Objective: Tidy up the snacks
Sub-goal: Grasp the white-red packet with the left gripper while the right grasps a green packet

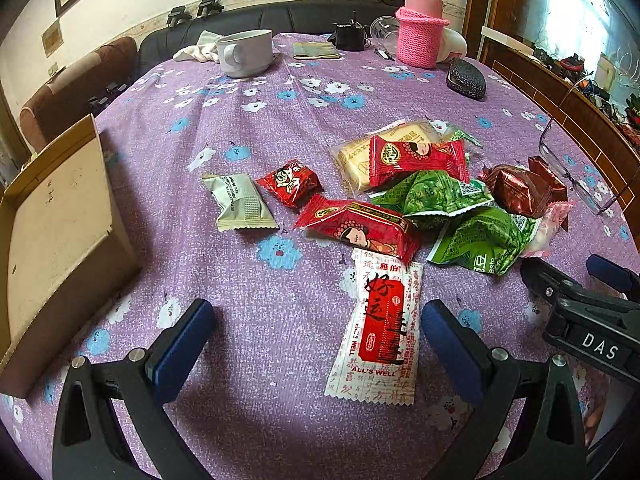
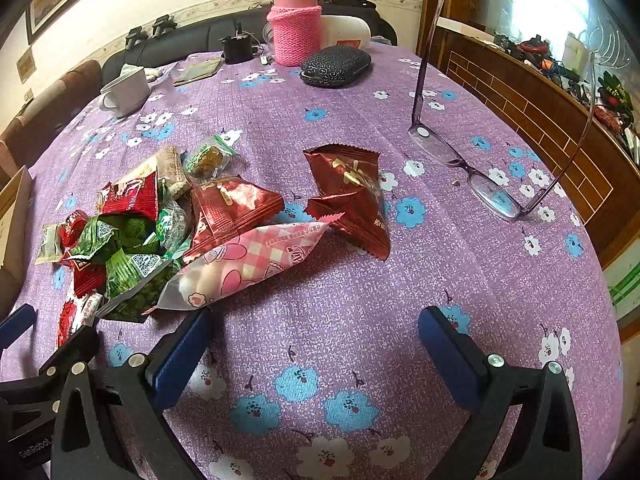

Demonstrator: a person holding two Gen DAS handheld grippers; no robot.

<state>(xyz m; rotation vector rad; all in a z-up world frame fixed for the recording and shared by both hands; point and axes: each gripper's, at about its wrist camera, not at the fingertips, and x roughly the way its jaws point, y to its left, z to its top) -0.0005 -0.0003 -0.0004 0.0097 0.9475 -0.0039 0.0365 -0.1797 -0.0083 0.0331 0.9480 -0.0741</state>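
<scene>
Left tongs (image 1: 316,344) apart, empty, low over the counter (image 1: 248,280). White packet (image 1: 376,328) lies between the fingers, nearer the right finger (image 1: 452,344), long axis running away from the tongs, so they'd close across its width. Box (image 1: 60,232) sits off to the left of them. Right tongs (image 2: 316,348) also apart, empty; pink packet (image 2: 248,264) just ahead-left, its near end close to the left finger (image 2: 180,352), long axis slanting up-right. Judgement: left hand is nearer a grasp; white packet first, then swing left to the box.
</scene>
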